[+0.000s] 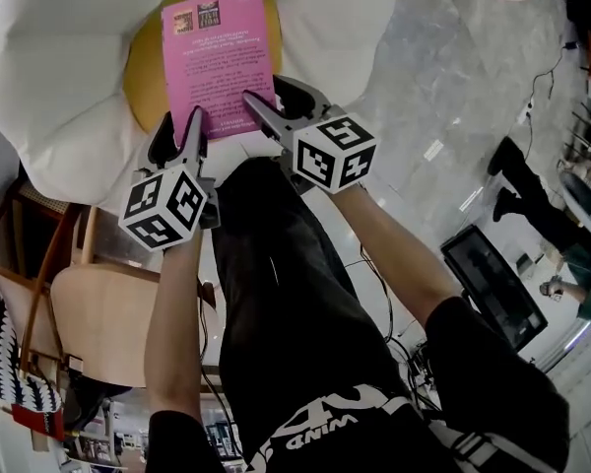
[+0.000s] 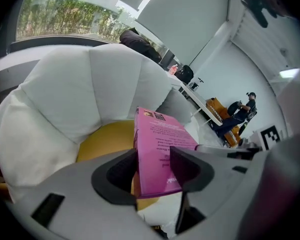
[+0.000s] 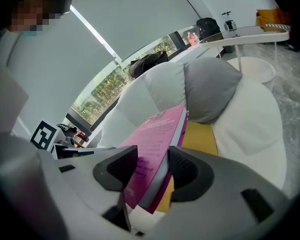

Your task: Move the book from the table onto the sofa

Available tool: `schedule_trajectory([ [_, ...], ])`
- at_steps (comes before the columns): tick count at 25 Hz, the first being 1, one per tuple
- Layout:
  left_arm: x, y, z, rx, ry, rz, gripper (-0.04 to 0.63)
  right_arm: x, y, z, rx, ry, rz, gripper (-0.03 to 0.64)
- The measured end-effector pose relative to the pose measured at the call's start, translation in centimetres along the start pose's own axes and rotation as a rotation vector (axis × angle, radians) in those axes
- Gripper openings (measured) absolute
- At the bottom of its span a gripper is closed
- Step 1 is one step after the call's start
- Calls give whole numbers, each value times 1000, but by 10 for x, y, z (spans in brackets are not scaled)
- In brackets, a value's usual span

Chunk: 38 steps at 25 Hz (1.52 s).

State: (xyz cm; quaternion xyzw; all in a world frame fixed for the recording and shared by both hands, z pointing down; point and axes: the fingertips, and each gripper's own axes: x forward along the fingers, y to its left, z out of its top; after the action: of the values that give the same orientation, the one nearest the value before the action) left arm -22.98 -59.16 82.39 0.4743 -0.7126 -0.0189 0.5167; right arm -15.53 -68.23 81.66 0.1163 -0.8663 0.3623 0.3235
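Left gripper [image 1: 182, 126] and right gripper [image 1: 266, 101] each pinch a near corner of the pink paperback book [image 1: 217, 52] over the white petal-shaped sofa's [image 1: 59, 87] yellow seat cushion [image 1: 143, 77]

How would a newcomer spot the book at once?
Find the white petal-shaped sofa with a yellow seat cushion. Over that cushion, the left gripper and right gripper clamp a book by its near edge. It's the only bright pink thing there.
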Motion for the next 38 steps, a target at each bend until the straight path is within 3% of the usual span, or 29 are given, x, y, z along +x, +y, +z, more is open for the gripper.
schedule_trajectory([
  [26,79,60,-33,12,0,32,221,81,-57,-45,-7,53,-17,190],
  [38,97,69,-50,73,51,59,217,96,-77,-65,-28,125,-67,186],
])
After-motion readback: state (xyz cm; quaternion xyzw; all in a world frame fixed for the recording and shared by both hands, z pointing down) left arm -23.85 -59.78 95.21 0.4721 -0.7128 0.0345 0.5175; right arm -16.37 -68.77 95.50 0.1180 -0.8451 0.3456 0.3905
